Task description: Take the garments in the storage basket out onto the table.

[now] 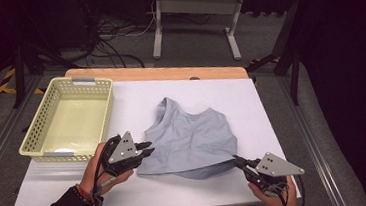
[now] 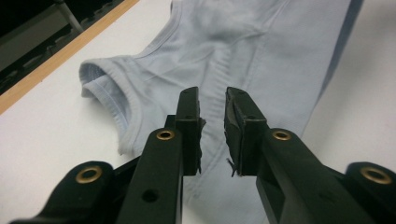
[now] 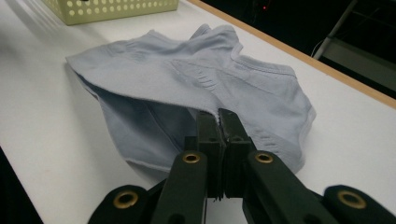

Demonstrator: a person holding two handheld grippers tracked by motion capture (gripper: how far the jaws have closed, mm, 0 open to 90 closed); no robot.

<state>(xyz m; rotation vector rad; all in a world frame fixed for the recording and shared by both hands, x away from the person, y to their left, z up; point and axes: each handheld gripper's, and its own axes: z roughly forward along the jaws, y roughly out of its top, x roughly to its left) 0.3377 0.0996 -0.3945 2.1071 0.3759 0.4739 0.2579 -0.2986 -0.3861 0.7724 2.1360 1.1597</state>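
A pale blue top (image 1: 190,141) lies crumpled on the white counter (image 1: 251,107), just right of an empty yellow basket (image 1: 32,135). The right tongs (image 1: 238,161) are pinched tight on the top's near edge, a fold of cloth caught between the tips in the right gripper view. The left tongs (image 1: 149,148) hover over the top's left side, slightly parted, gripping nothing.

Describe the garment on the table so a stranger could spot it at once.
On the white tabletop, right of the pale yellow perforated plastic basket, lies a light blue sleeveless fabric top. It is the only soft, crumpled thing there, with a ribbed neckline and its lower layer showing beneath the folded hem.
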